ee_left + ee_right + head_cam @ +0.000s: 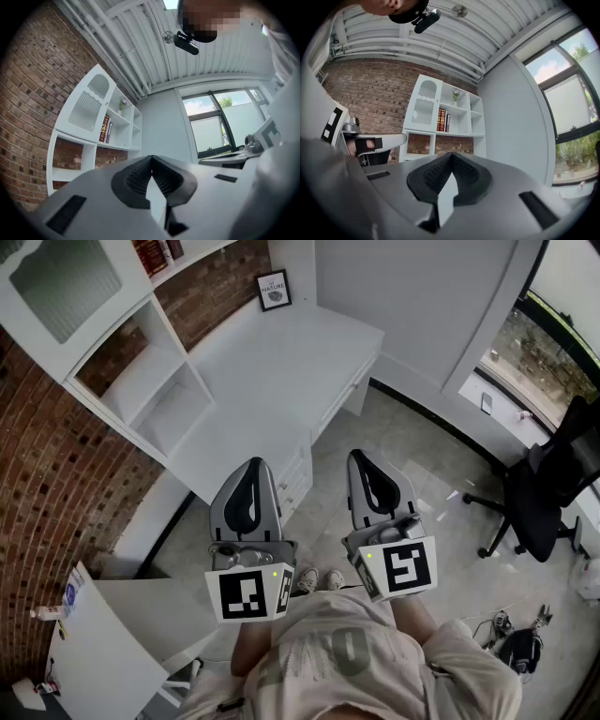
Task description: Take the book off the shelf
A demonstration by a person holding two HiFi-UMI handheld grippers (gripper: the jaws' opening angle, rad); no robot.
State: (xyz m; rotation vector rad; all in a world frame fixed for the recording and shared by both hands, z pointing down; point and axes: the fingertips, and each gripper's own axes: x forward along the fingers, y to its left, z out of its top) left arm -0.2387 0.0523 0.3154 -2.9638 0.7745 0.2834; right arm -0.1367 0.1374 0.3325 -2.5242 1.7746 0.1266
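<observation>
- Two grippers out front, side by side over the pale floor (441, 456), both roughly level and aimed toward the white shelf (141, 381).
- Left gripper (251, 465): clenched, ribbed pads (138, 177) pressed tip to tip, nothing pinched between.
- Right gripper (362, 456): same story, squeezed shut on empty air, pads meeting at the very tip.
- Up on the shelf, books (443, 120) standing upright, dark red and brown spines, in an upper compartment just right of the arched glazed door (424, 105).
- Well apart from both grippers, those books, across open room from the closed tips.
- Small potted plant (455, 95) one compartment above the books.
- Lower down, open compartments with bare brick wall (370, 89) showing through the back.
- White desk (281, 362) running out from the shelf toward the corner, with a small framed print (274, 290) propped at its far end against the brick.
- Off to the right, black office chair (539, 488) parked beside the window (553, 343).
- Pair of shoes (320, 579) peeking out on the floor between the grippers.
</observation>
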